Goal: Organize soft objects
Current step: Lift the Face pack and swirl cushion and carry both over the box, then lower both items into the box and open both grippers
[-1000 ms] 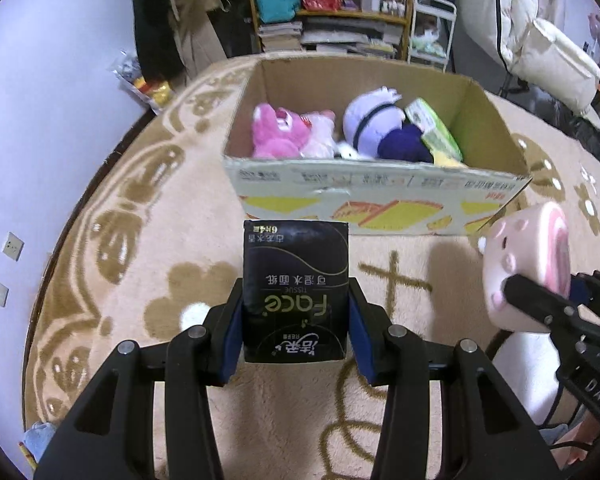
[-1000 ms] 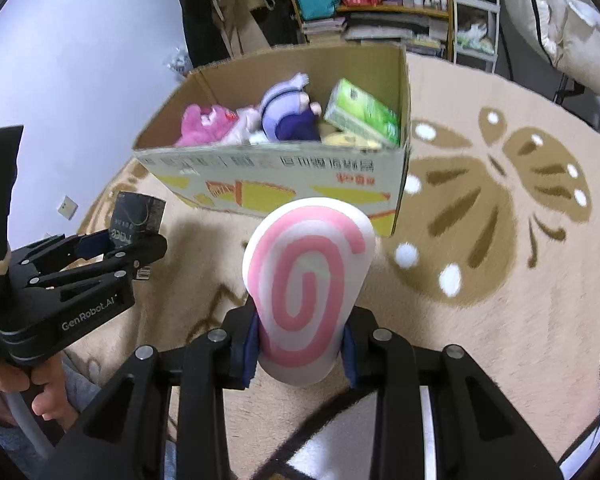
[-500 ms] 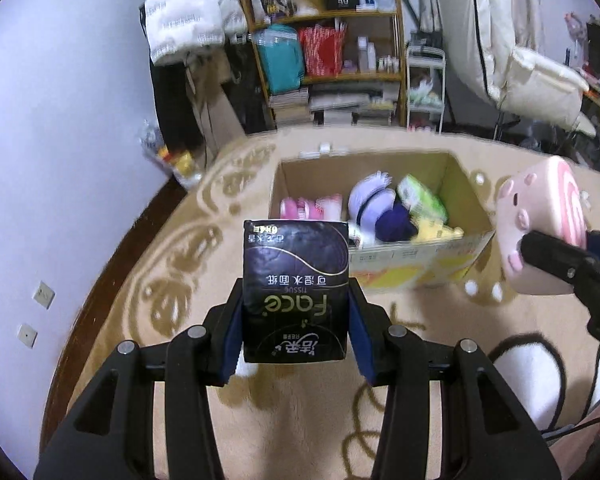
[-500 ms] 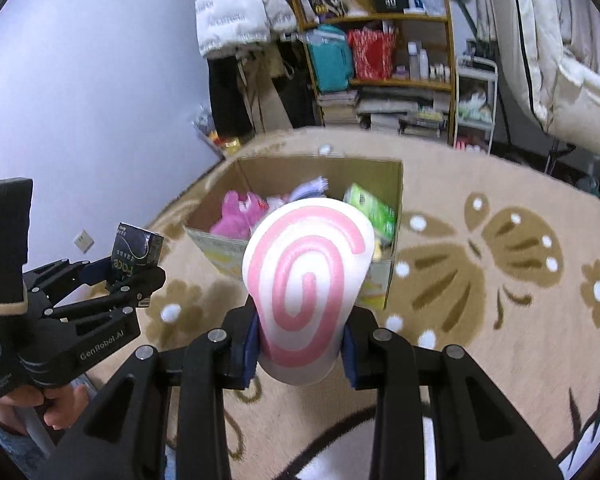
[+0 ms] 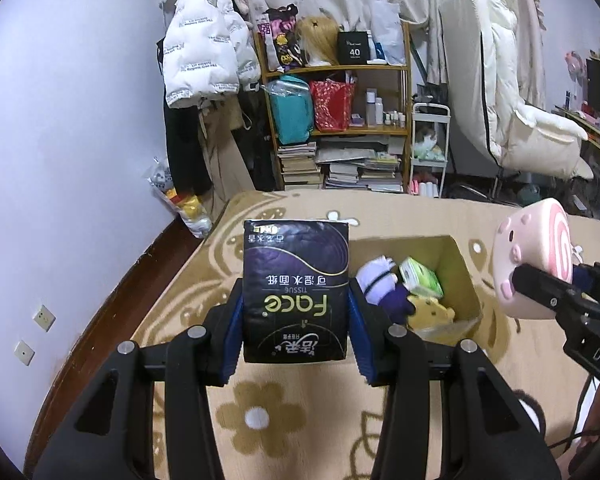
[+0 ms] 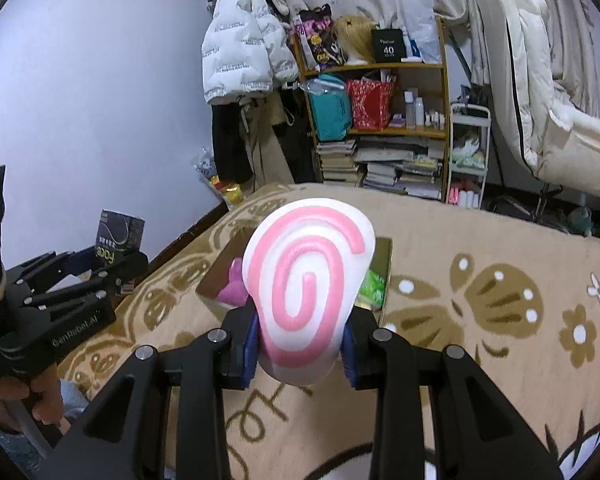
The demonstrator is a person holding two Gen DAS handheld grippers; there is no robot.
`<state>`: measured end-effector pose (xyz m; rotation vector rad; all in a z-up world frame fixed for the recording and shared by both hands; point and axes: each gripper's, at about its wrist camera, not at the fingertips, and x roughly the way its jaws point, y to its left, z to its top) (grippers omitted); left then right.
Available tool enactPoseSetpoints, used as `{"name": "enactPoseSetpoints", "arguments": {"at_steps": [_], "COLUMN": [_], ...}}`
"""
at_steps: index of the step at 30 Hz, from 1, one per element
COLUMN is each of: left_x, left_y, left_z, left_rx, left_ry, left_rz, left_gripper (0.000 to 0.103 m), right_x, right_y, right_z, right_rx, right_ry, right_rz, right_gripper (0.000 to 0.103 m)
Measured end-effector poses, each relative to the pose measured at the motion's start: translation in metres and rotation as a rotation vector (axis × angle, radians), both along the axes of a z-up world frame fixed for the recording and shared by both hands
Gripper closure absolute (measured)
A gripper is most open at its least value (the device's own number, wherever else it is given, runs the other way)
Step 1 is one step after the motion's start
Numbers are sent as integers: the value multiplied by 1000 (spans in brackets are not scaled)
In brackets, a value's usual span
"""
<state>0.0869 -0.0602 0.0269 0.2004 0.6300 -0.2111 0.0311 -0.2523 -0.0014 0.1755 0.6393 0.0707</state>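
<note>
The left gripper (image 5: 296, 320) is clamped on a black tissue pack (image 5: 295, 292), pads pressed flat against its two long sides, label upside down. I judge the pack light and squashy under slick film, so a hold low across its width suits it. Ahead of this gripper and to its right sits the open box (image 5: 466, 280), with a purple plush (image 5: 380, 284), green pack (image 5: 422, 282) and yellow toy (image 5: 430, 312) inside. Further right, the right gripper (image 6: 300, 344) is clamped on a pink swirl pig plush (image 6: 306, 292), gripped at its lower sides. It looks very light and springy; I'd guess it could squirm out of a shallow pinch. The box lies ahead, below it.
</note>
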Motion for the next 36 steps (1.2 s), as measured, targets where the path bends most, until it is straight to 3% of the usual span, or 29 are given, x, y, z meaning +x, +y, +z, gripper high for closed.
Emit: {"name": "enactPoseSetpoints", "arguments": {"at_steps": [8,13,20,25,36], "left_x": [33,51,73,82,109], "left_y": [4,-2,-11,-23,-41], "left_z": [10,9,-12,-27,-76], "left_rx": [-37,-38,-48,-34,-15], "left_ry": [-1,-13,15,34,154], "left_rz": [30,-11,-20,-30,-51], "left_gripper": [59,58,59,58,58], "right_x": [26,45,72,90,109], "right_y": [1,2,-3,-14,-19], "right_z": [1,-2,-10,-24,-62], "right_rx": [-26,-44,-49,23,2], "right_ry": [-14,-12,9,37,113], "right_rz": [-2,13,26,46,61], "right_gripper": [68,68,67,66,65]}}
